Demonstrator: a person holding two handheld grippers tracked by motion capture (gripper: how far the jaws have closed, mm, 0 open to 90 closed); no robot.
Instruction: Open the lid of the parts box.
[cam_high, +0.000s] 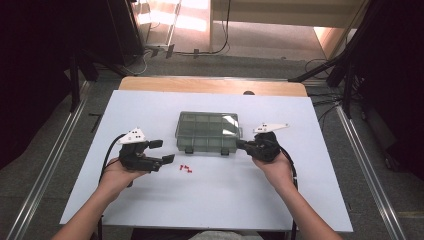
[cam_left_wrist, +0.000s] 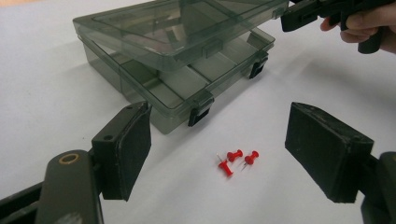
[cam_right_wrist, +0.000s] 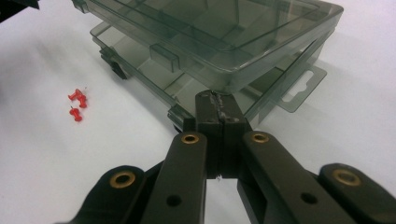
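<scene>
You held your left hand-held gripper (cam_high: 165, 151) just left of the three small red plastic pushpins (cam_high: 186, 169), which lay loose on the white desk (cam_high: 300, 200) a little in front of the smoky transparent plastic compartment box (cam_high: 207, 131); its jaws stood wide apart with nothing between them. Your right hand-held gripper (cam_high: 241, 144) sat at the box's front right corner, its jaws pressed flat together, tips at the box's edge. From the high view, the box looked closed and flat, with two dark latches on its front wall. The left gripper view told you more: the clear lid (cam_left_wrist: 182, 28) was raised off the base along the front, the dividers of the base showed under it, and both black latches (cam_left_wrist: 200, 114) hung undone. That view also put the pushpins (cam_left_wrist: 237, 160) between your open pads (cam_left_wrist: 130, 149), lying on the desk short of the box (cam_left_wrist: 140, 84), and caught your right hand-held gripper (cam_left_wrist: 292, 18) at the lid's far corner. The right gripper view showed the closed jaw tips (cam_right_wrist: 219, 105) resting against the gap between lid and base at the corner of the box (cam_right_wrist: 224, 42); whether they were wedged under the lid I could not tell. It also showed a hang tab (cam_right_wrist: 301, 91) on the box's side, and the pushpins (cam_right_wrist: 77, 103) off to the left.
</scene>
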